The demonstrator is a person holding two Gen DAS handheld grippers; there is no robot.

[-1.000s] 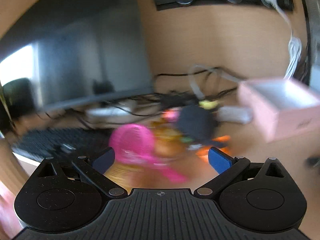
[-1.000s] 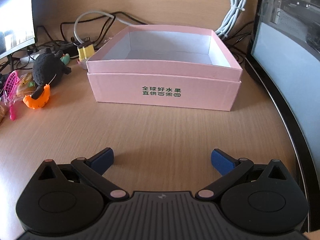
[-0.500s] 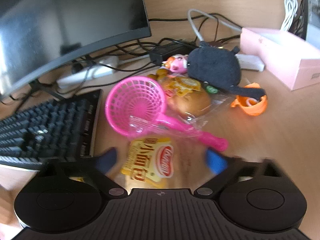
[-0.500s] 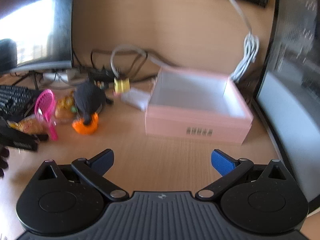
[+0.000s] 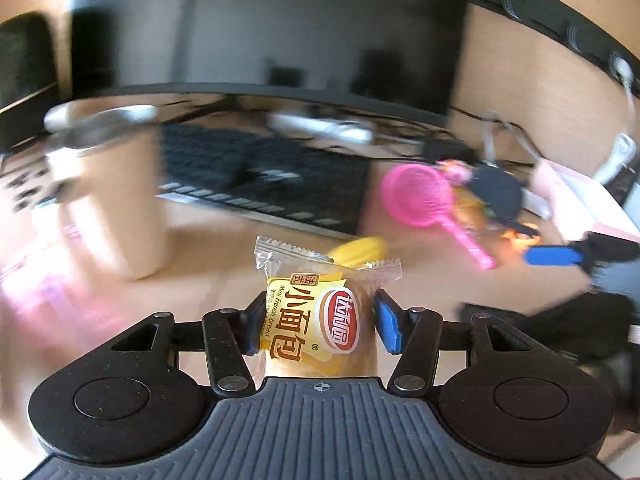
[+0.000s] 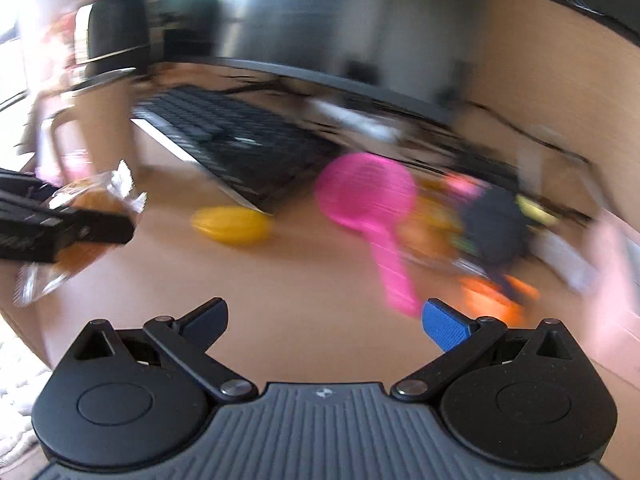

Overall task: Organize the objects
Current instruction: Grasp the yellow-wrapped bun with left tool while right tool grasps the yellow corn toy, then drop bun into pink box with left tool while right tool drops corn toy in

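A: Step in hand? Tongs state?

B: Pick looks done, carry under way. Left tongs have just been closing and now clamp the bread packet, blue pads pressed into both sides. Packet is upright between the jaws, clear of the surface. The right wrist view agrees: packet held off the wood in the left tongs at far left.

A: Right tongs?

B: Right tongs are spread wide with nothing between them. Bare wood just ahead of them.

A: Next move?

B: My read: swing the packet right to the pink box, far right of the left tongs, then release over the opening. The pile lies between, so keep the height. The right tongs are nearest the pink strainer, a likely next pick.

A: Materials, near to far?

B: Packet: crinkly clear film with serrated seal ends and a yellow label, a soft bun inside. It will squash, so grip lightly. Just beyond it lies a smooth yellow oblong toy, too blurred to name. Right of that is the strainer, rigid plastic mesh bowl with a thin handle, easy to snag. Beyond it sits a black plush toy, soft and rounded. Far left stands a tan cylinder, blurred. At the back are a black keyboard and a monitor.
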